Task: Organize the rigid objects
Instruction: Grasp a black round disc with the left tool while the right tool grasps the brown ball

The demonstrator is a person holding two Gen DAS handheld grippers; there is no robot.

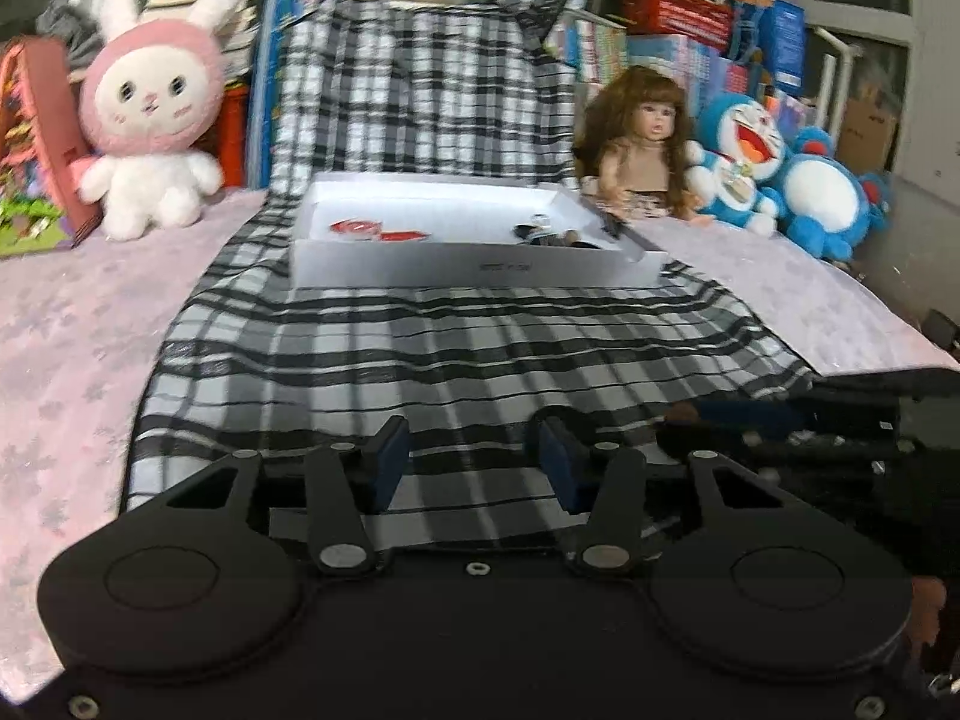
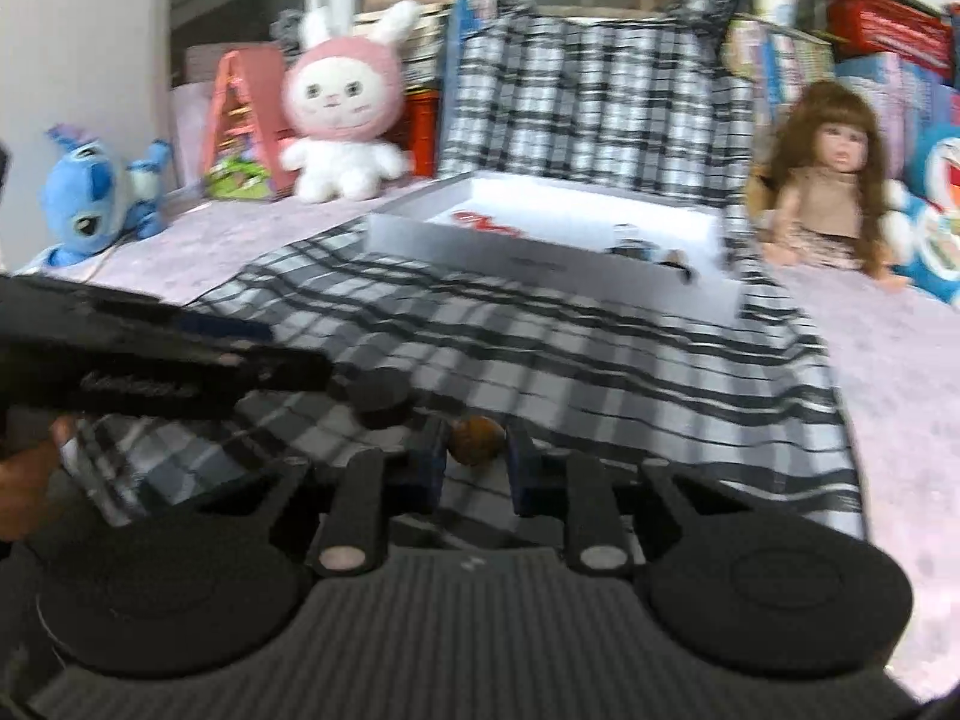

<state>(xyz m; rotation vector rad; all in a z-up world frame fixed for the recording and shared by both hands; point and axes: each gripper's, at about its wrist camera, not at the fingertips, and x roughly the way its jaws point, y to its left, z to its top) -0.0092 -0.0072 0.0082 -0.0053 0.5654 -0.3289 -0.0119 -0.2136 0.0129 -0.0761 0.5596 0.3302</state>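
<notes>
In the right wrist view my right gripper (image 2: 476,457) is shut on a small brown round object (image 2: 477,439) just above the black-and-white checked cloth (image 2: 600,372). A black round piece (image 2: 381,399) lies on the cloth just left of it. Farther back sits an open white box (image 2: 540,264) holding a red item (image 2: 480,221) and small dark items (image 2: 648,252). In the left wrist view my left gripper (image 1: 474,438) is open over the checked cloth (image 1: 420,348), with nothing between its blue pads. The white box (image 1: 474,267) lies ahead of it.
Along the back stand a pink rabbit plush (image 1: 150,114), a long-haired doll (image 1: 636,144) and blue plush cats (image 1: 744,156). A blue plush (image 2: 90,204) lies at far left. Stacked books and boxes fill the back. A hand holds the left gripper (image 2: 150,360).
</notes>
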